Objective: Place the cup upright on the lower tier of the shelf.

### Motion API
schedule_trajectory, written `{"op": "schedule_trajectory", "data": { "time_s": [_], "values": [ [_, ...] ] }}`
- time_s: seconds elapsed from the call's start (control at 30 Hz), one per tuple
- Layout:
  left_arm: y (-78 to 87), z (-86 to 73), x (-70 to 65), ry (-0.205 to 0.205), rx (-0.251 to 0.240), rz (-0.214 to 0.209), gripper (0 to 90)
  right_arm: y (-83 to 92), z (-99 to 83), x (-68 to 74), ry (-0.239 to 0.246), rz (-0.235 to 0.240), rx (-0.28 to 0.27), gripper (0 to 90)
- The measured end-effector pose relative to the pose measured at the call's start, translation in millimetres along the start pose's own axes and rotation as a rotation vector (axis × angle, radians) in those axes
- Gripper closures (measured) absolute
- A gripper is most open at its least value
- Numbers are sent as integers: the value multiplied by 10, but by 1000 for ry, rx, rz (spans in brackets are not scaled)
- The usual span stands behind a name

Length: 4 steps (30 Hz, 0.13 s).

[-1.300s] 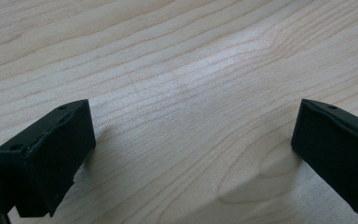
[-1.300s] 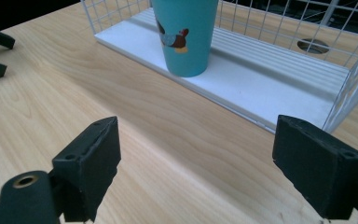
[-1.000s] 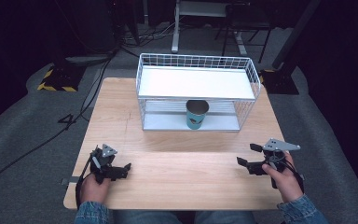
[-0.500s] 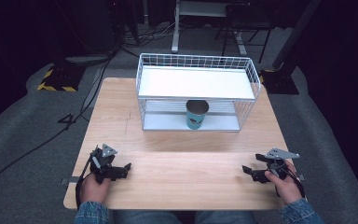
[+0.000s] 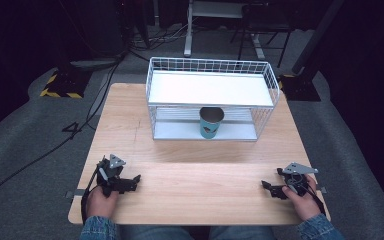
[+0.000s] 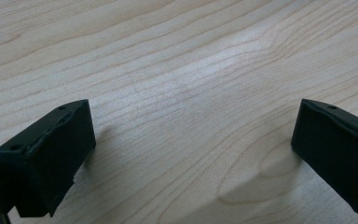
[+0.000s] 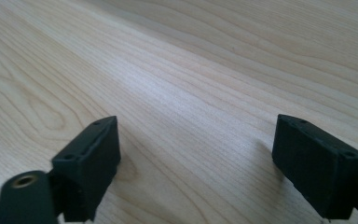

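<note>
**Both grippers released, resting on table**

The left gripper (image 5: 132,181) and right gripper (image 5: 268,187) lie on the wooden table (image 5: 200,165), jaws spread wide, grasping nothing. The teal cup (image 5: 211,123) stands upright on the lower shelf of the wire rack (image 5: 152,95), well apart from both.

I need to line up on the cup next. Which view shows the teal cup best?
The high view: the teal cup stands upright on the lower level of the white wire rack, under its shelf, its open top visible. The left gripper view and right gripper view look down at bare wooden table between their open jaws.
</note>
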State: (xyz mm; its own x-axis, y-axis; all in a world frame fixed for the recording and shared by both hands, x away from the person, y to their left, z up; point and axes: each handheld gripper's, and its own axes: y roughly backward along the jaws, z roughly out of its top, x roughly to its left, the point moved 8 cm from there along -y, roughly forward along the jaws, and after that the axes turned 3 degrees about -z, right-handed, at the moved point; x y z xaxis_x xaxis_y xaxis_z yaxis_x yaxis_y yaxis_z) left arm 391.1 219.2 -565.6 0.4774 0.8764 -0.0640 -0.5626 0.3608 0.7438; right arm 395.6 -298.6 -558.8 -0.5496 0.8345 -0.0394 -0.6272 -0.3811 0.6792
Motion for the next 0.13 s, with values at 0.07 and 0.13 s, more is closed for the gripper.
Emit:
{"op": "schedule_trajectory", "data": {
  "time_s": [0.07,0.13],
  "values": [
    [0,0,0,0,0,0,1,-4,-1,-5,-6,-10,3,123],
    [1,-1,-1,2,0,1,0,-9,-1,-9,-9,-12,5,112]
  ]
}}
